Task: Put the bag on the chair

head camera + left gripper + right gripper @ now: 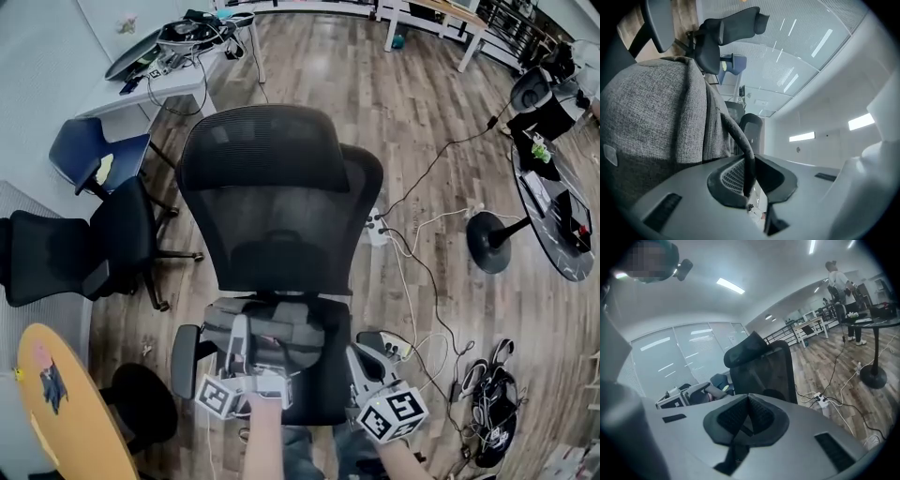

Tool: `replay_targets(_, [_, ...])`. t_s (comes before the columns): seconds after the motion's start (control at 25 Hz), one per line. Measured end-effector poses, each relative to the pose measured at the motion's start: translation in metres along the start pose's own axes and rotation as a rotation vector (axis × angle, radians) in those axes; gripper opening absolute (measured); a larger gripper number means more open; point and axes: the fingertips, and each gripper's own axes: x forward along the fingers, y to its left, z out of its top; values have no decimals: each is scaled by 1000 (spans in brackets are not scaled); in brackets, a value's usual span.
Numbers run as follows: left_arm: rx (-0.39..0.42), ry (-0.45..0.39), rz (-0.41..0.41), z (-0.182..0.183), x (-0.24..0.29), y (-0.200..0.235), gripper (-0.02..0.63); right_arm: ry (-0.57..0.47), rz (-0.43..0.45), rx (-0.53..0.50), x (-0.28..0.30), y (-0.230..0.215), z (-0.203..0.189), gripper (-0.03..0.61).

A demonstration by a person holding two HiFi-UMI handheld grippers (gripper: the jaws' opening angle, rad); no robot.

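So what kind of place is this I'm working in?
Probably an open-plan office or lab workspace: a black mesh office chair, a white desk piled with electronic gear, and a power strip lying on the wood floor.

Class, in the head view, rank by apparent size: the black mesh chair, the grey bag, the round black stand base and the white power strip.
1. black mesh chair
2. grey bag
3. round black stand base
4. white power strip
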Motion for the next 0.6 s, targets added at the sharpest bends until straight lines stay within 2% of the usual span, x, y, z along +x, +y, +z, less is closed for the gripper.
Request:
replay_targets(0.28, [-6,5,-27,3,31,7,49,-8,-7,-13,2,-9,4,12])
replay_targets(0.6, [2,8,-22,0,59,22,51,10,-29,-88,15,-28,10,12])
